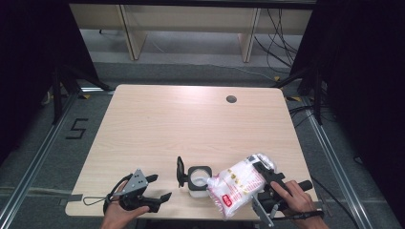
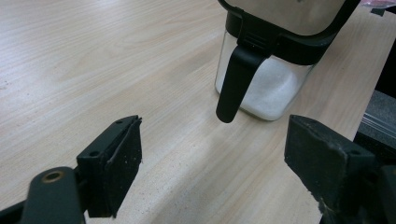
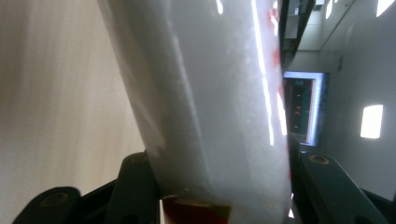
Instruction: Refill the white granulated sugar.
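Pouring bag into jar, partway through.
Right hand-held gripper (image 1: 260,177) clamps the bag (image 1: 237,187), tilted with its mouth just left of the jaws over the open jar (image 1: 198,182). Jar (image 2: 271,79) partly filled; bag looks full, so most pouring remains. Left hand-held gripper (image 1: 157,188) open, empty, idle on the table (image 1: 191,124).

Bag (image 3: 205,102) blurred, cut off top and bottom; container (image 2: 275,51) top cropped; bag print (image 1: 232,188) unreadable.
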The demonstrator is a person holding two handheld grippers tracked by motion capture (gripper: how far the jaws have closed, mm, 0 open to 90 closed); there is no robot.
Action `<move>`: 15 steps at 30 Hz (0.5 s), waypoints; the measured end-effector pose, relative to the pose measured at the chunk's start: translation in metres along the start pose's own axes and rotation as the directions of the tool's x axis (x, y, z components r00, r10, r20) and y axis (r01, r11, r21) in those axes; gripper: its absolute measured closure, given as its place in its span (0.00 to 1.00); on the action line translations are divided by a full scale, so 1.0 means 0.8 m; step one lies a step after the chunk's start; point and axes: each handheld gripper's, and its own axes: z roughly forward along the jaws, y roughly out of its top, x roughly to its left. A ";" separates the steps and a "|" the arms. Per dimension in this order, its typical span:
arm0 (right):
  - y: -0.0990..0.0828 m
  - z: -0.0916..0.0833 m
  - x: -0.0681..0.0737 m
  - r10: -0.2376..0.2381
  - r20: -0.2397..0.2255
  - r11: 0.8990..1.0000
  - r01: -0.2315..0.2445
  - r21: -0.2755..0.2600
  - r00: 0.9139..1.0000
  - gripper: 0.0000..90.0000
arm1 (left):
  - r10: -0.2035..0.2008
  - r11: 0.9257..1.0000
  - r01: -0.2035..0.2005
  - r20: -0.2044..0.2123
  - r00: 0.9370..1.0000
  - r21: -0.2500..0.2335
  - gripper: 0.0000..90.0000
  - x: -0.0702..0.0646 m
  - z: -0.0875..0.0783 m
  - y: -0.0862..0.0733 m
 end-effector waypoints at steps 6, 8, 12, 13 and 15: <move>-0.015 0.002 0.004 0.133 -0.052 0.987 -0.137 -0.081 0.990 0.65 | -0.009 1.000 0.009 0.004 1.000 -0.019 0.21 -0.001 0.001 0.000; -0.015 0.002 0.006 0.140 -0.056 0.985 -0.145 -0.094 0.989 0.65 | 0.019 1.000 -0.019 0.002 1.000 0.000 0.21 0.001 -0.001 0.001; -0.012 0.002 0.005 0.164 -0.077 0.979 -0.172 -0.112 0.983 0.65 | 0.000 1.000 0.000 0.002 1.000 -0.007 0.21 0.000 -0.001 0.001; -0.012 0.003 0.009 0.199 -0.079 0.970 -0.208 -0.126 0.977 0.65 | 0.019 1.000 -0.018 0.004 1.000 -0.007 0.21 0.001 -0.001 0.001; -0.014 0.004 0.011 0.254 -0.111 0.952 -0.269 -0.145 0.961 0.66 | -0.002 1.000 0.002 0.004 1.000 -0.004 0.21 -0.001 -0.001 0.001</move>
